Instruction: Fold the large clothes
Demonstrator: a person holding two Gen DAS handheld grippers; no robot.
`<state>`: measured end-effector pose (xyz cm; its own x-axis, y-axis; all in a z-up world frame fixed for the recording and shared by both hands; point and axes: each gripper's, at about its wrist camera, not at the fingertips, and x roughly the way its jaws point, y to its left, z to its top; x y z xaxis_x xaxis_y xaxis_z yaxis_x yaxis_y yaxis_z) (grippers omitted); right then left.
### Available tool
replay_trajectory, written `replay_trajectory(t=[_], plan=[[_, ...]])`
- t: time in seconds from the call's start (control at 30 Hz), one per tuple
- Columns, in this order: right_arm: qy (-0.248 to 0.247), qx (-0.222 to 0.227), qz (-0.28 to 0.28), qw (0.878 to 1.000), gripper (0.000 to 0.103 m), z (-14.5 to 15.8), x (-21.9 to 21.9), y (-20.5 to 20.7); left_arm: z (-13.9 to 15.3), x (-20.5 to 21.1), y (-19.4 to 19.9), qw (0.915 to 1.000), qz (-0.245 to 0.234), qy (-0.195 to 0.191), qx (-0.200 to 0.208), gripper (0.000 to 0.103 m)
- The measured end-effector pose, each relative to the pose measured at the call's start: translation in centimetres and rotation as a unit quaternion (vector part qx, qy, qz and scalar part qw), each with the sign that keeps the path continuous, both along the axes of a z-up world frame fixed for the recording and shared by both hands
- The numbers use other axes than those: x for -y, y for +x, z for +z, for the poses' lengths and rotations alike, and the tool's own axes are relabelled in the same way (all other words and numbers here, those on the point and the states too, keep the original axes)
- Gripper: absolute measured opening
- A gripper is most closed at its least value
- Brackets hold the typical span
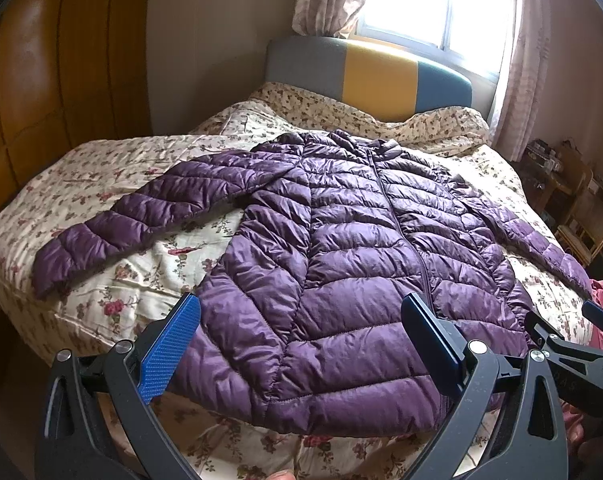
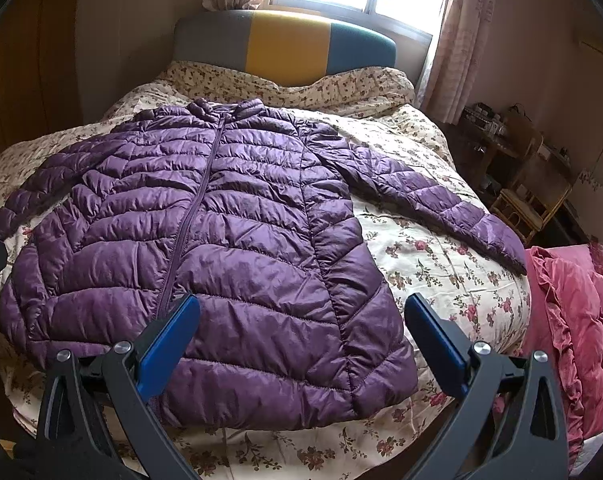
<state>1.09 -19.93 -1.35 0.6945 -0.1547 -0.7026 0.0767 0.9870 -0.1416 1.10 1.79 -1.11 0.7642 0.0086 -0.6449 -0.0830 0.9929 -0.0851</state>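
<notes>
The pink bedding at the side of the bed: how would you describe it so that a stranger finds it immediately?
Start at the large bed with the floral quilt, where a purple puffer jacket lies spread flat. Go past the jacket's outstretched sleeve to the quilt's edge. There sits the pink bedding, a ruffled, plain rose-coloured heap, the only unpatterned fabric beside the flowers.

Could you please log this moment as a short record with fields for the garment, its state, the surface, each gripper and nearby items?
garment: purple quilted jacket
state: lying flat, front up, zipped, both sleeves spread out to the sides, no fold made
surface: bed with floral bedspread
left gripper: open, above the jacket's hem, holding nothing
right gripper: open, above the hem on the jacket's other half, holding nothing
nearby: pink quilt beside the bed, grey, yellow and teal headboard
</notes>
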Motion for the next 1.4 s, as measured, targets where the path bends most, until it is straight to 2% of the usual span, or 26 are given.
replay_trajectory(t=[0.17,0.27,0.4,0.5,0.6,0.7,0.87,1.0,1.07,1.23,1.4], plan=[[0.002,-0.015,-0.008,1.0,0.101,-1.0,0.8,0.9,-0.8,0.1,0.8,0.9999,-0.004,0.001,-0.013,0.1],[0.019,-0.031,-0.022,0.999,0.101,-1.7,2.3,2.0,-1.3,0.4,2.0,0.9996,-0.023,0.009,-0.015,0.1],[0.052,-0.054,-0.063,0.995,0.101,-2.8,6.9,5.1,-1.8,0.1,4.8,0.9989,-0.036,0.006,-0.03,0.1],[0.056,-0.063,-0.109,0.99,0.101,-3.5,11.6,7.8,-1.9,-0.3,7.3,0.9988,-0.039,-0.003,-0.03,0.1],[0.041,-0.073,-0.161,0.983,0.096,-4.2,16.9,10.2,-2.0,-0.4,9.9,0.9987,-0.04,0.003,-0.031,0.1],[0.045,-0.08,-0.223,0.971,0.091,-4.6,22.9,12.1,-2.1,-0.5,12.3,0.9985,-0.04,0.003,-0.036,0.1],[0.041,-0.08,-0.313,0.946,0.089,-4.4,31.3,14.0,-2.8,-0.7,16.7,0.9986,-0.032,0.0,-0.041,0.1],[0.04,-0.084,-0.377,0.922,0.087,-4.4,37.1,15.0,-3.4,-0.4,19.7,0.998,-0.034,0.018,-0.05,0.1],[0.043,-0.092,-0.406,0.908,0.085,-4.8,39.9,15.6,-3.9,-0.4,21.5,0.9977,-0.037,0.016,-0.054,0.1],[0.1,-0.117,-0.436,0.887,0.084,-6.8,44.1,16.4,-5.4,-0.8,25.2,0.9966,-0.032,0.012,-0.075,0.1],[0.137,-0.118,-0.433,0.883,0.069,-8.4,43.8,17.4,-6.9,-0.6,28.4,0.995,-0.034,0.036,-0.087,0.1]])
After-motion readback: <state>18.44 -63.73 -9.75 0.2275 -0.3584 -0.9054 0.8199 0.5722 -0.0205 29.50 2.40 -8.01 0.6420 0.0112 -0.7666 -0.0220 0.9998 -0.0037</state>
